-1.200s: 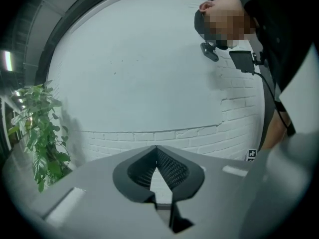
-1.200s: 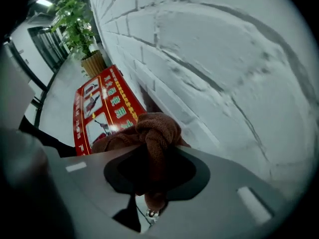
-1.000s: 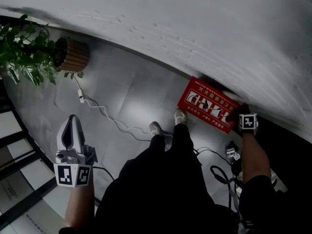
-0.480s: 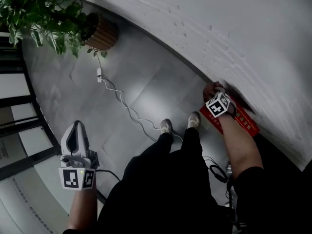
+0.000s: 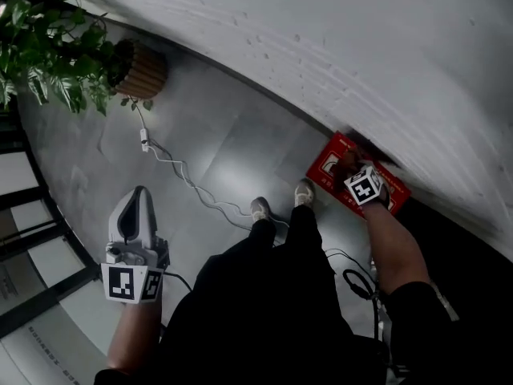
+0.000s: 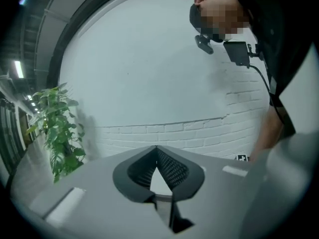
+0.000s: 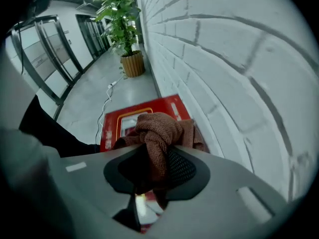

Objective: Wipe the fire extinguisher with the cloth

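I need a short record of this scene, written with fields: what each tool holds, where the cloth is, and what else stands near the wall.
left tool: shut, nothing in it, held over the floor away from the box
right tool: shut on the cloth, pointing down
cloth: brown, bunched, over the red box; contact not clear
red box: on the floor against the white brick wall
potted plant: further along the same wall
cable: white, lying across the grey floor
fire extinguisher: not visible itself
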